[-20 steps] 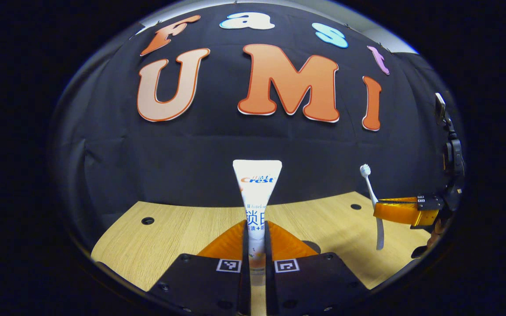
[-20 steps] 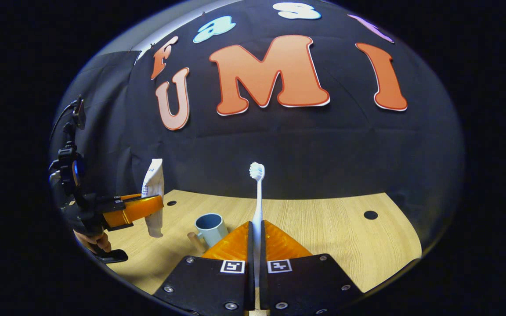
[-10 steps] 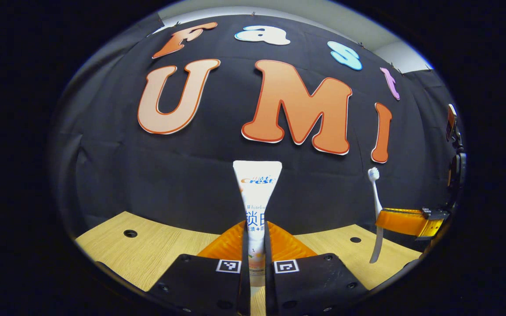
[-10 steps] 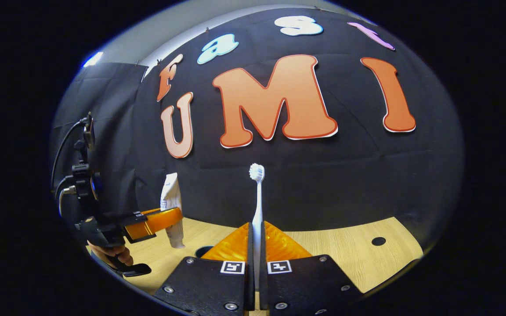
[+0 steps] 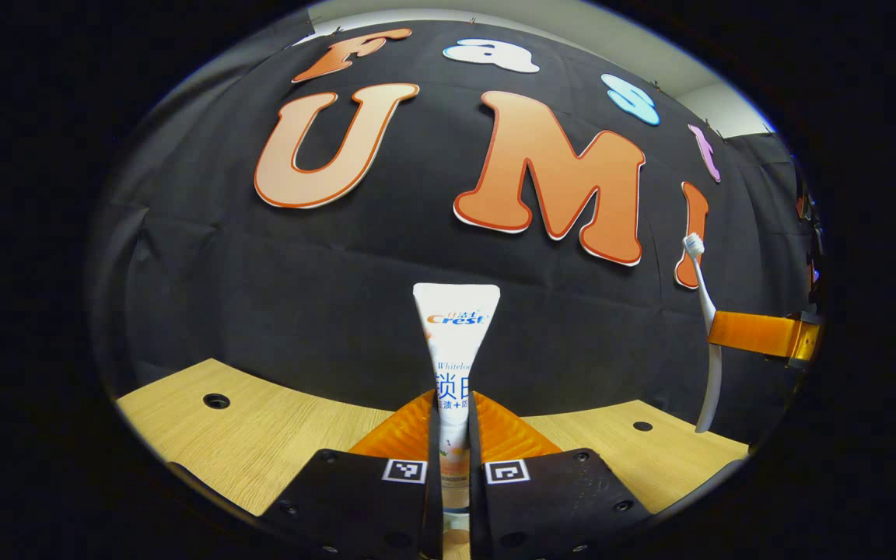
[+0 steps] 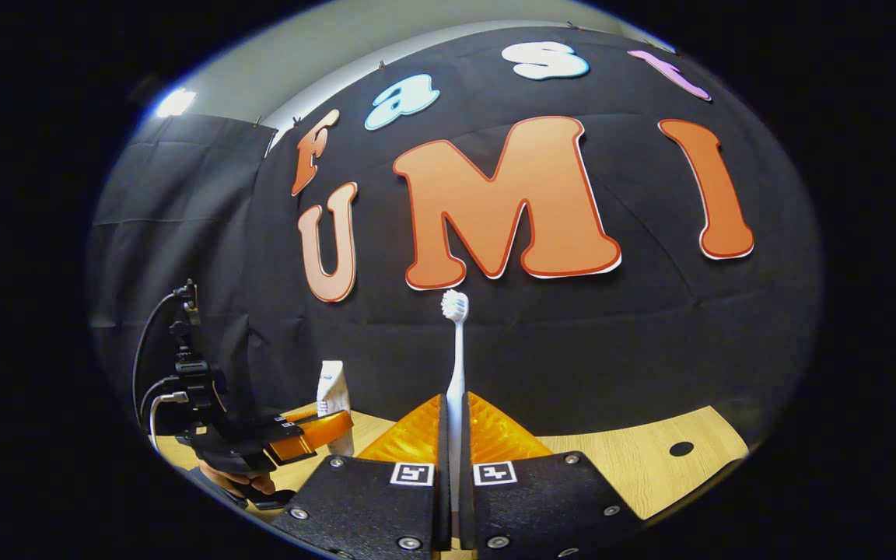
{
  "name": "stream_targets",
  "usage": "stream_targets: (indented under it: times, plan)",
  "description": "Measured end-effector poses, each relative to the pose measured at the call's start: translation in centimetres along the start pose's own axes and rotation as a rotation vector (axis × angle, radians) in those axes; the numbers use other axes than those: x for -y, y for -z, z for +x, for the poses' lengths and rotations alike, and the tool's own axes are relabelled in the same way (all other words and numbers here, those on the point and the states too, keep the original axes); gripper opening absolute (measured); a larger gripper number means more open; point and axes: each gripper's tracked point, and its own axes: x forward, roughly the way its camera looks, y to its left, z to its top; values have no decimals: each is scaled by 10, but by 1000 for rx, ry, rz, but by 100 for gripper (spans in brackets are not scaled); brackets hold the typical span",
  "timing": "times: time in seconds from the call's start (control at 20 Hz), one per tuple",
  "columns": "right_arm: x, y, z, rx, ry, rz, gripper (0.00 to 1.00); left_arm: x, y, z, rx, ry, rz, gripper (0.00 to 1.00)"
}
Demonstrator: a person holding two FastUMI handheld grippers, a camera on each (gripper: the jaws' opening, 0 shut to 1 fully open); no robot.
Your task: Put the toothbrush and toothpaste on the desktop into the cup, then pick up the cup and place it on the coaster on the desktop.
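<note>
My left gripper [image 5: 454, 435] clamps toothpaste [image 5: 456, 342], tube upright above desktop [image 5: 277, 435]. My right gripper [image 6: 453, 435] clamps toothbrush [image 6: 456, 365], bristles up. Both items lifted (pickup done, I judge). Remaining: insert both into cup, move cup onto coaster.

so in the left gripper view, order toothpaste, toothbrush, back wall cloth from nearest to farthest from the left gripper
1. toothpaste: clamped between the left gripper fingers, centre.
2. toothbrush: off to the right, held upright by the right gripper.
3. wall cloth: behind both, beyond the desktop.
</note>
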Motion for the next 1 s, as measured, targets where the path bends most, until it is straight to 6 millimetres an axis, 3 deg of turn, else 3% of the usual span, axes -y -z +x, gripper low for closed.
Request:
stream_targets:
  times: [0.25,0.3,0.65,1.0]
  plan:
    - [-10,12,9,-12,-30,-23,5,-5,27,17,-30,7,-19,13]
    - [-18,27,-1,-20,-25,-15,4,-5,32,19,-33,15,-30,13]
    - [-37,43,27,-5,-76,77,5,-18,72,28,-96,-11,-56,13]
    - [-44,69,50,-12,-84,98,4,-24,89,29,-145,-33,-39,13]
